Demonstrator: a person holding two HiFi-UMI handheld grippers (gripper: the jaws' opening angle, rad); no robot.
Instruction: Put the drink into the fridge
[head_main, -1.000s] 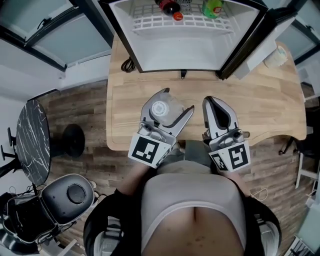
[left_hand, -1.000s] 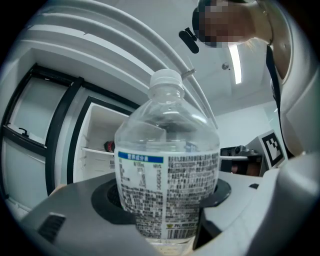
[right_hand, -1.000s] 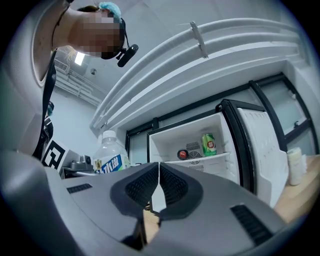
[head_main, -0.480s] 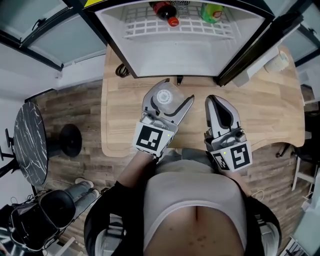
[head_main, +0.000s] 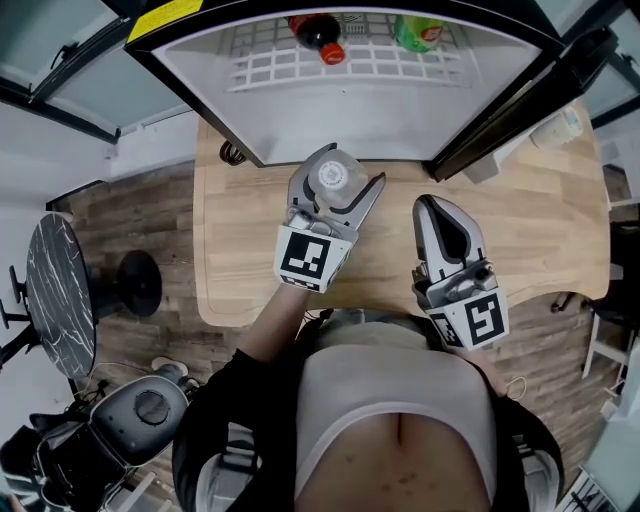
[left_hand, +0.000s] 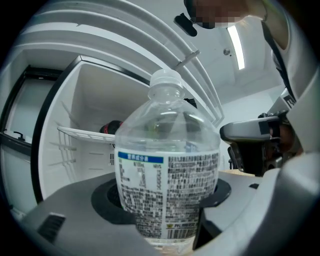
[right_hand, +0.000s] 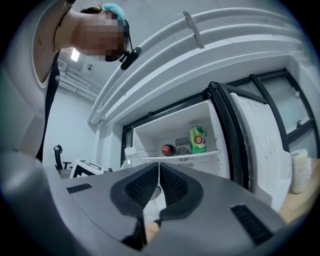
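My left gripper (head_main: 338, 185) is shut on a clear water bottle (head_main: 336, 178) with a white cap, held upright just in front of the open fridge (head_main: 340, 110). In the left gripper view the water bottle (left_hand: 167, 170) fills the middle, its printed label between the jaws, the fridge's wire shelf (left_hand: 85, 135) behind it. My right gripper (head_main: 441, 220) is shut on nothing, over the wooden table to the right. On the fridge shelf lie a dark cola bottle (head_main: 318, 35) and a green can (head_main: 420, 32); the right gripper view shows the cola bottle (right_hand: 168, 149) and green can (right_hand: 197, 139) too.
The fridge door (head_main: 520, 95) stands open at the right. A pale jar (head_main: 560, 125) sits on the wooden table (head_main: 540, 230) behind the door. A round marble side table (head_main: 58, 290) and a black chair (head_main: 140, 425) stand on the floor at left.
My left gripper has carried the water bottle forward, up to the fridge's front edge. The right gripper has stayed shut in about the same place.
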